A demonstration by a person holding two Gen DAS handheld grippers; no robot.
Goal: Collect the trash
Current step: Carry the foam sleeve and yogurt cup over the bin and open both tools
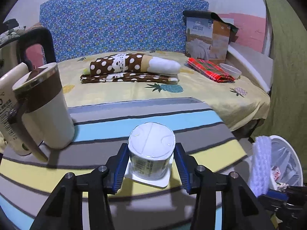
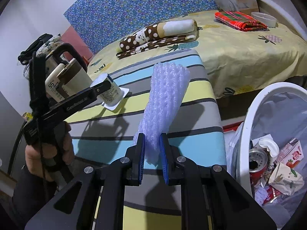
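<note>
A white yogurt cup [image 1: 151, 138] stands upside down on the striped table [image 1: 191, 126], its flange flat on the cloth. My left gripper [image 1: 151, 148] has a blue pad pressed against each side of it; the right wrist view shows this gripper [image 2: 101, 88] across the cup [image 2: 113, 95] with a hand on its handle. My right gripper [image 2: 152, 140] is shut on the lower end of a pale lilac foam net sleeve [image 2: 167, 95], which sticks up and forward over the table. The same sleeve [image 1: 261, 163] shows at the right of the left wrist view.
A white bin [image 2: 247, 124] with a plastic liner stands right of the table, holding a red can [image 2: 258, 163] and crumpled cartons. A cream and brown mug [image 1: 48, 105] and a kettle [image 1: 11, 48] stand left of the cup. Behind the table is a bed [image 1: 211, 94] with folded cloths.
</note>
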